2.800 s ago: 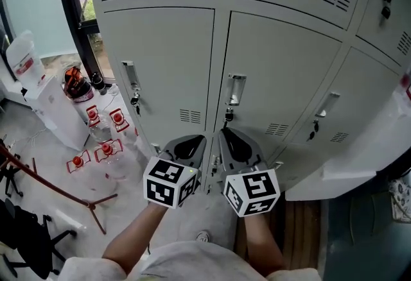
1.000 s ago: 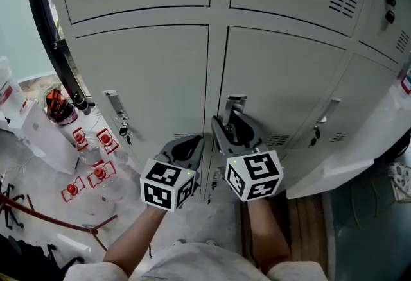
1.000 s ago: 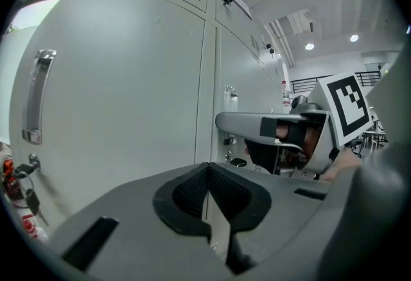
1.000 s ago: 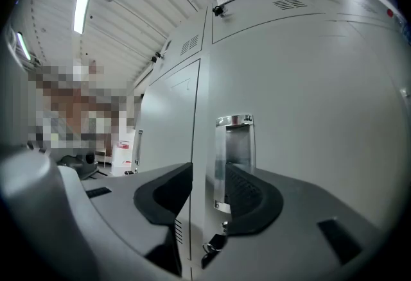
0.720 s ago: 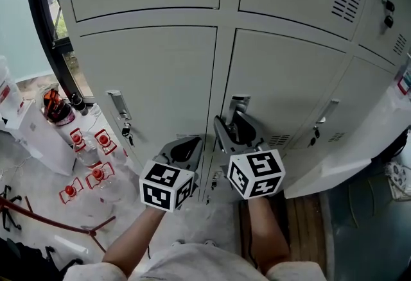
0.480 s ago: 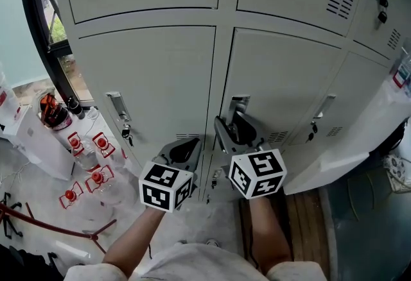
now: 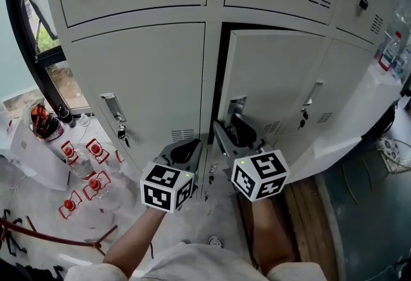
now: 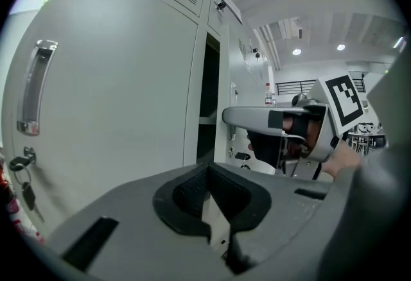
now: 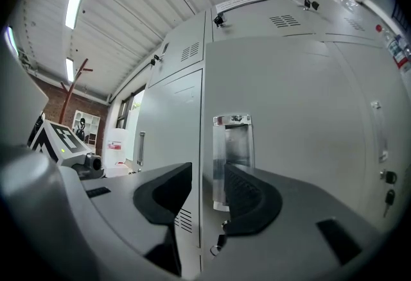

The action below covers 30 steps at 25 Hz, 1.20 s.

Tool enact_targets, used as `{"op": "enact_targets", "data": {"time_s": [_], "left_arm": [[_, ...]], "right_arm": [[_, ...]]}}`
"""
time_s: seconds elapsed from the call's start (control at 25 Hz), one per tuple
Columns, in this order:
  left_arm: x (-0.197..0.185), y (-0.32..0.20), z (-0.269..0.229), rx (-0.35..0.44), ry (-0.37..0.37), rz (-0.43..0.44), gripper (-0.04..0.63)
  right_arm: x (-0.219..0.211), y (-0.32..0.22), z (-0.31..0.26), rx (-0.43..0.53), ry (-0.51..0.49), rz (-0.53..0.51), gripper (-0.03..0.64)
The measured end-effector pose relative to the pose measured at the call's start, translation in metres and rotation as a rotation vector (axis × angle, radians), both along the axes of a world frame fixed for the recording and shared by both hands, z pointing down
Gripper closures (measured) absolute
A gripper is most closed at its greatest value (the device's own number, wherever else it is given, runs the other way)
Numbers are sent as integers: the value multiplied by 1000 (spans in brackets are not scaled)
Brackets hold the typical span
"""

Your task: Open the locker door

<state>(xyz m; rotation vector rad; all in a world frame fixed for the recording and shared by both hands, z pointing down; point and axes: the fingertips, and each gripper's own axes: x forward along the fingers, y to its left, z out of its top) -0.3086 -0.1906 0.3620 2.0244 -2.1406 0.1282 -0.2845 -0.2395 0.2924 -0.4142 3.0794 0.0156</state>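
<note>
The jaws of the right gripper (image 9: 207,199) are closed on the chrome handle (image 9: 231,158) at the left edge of the locker door (image 7: 276,81), one jaw on either side of its lip. That door, in the middle column of the lower row, is ajar, with a dark gap (image 7: 219,74) along its left and top edges. The left gripper (image 8: 207,190) has its jaws together on nothing. It is held low, just beside the right one, in front of the closed neighbouring door (image 7: 141,81). Red-capped bottles (image 7: 94,183) stand on the floor at the left.
</note>
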Motion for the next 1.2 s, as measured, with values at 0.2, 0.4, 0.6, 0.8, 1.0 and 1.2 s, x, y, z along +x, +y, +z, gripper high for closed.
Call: {"op": "enact_targets", "data": {"time_s": [0.2,0.4,0.6,0.8,1.0,1.2], "left_arm": [[10,2,2,-3,2,47,589],[22,2,4,-7,2,97,589],[32,0,6,-7,6,143,589],[46,-6,5,-3,12,194,589],[62,-11,5,2,18,243,589],[81,-13,3,6,18,293,589]], "right_arm": [[14,8,1,3,-5,26,474],[30,11,0,11,-9,73,474],[45,15,0,24,-16,105,472],[62,19,0,27,-15,118,466],[83,21,1,26,-10,146,466],[106,21,2,20,-15,192,466]]}}
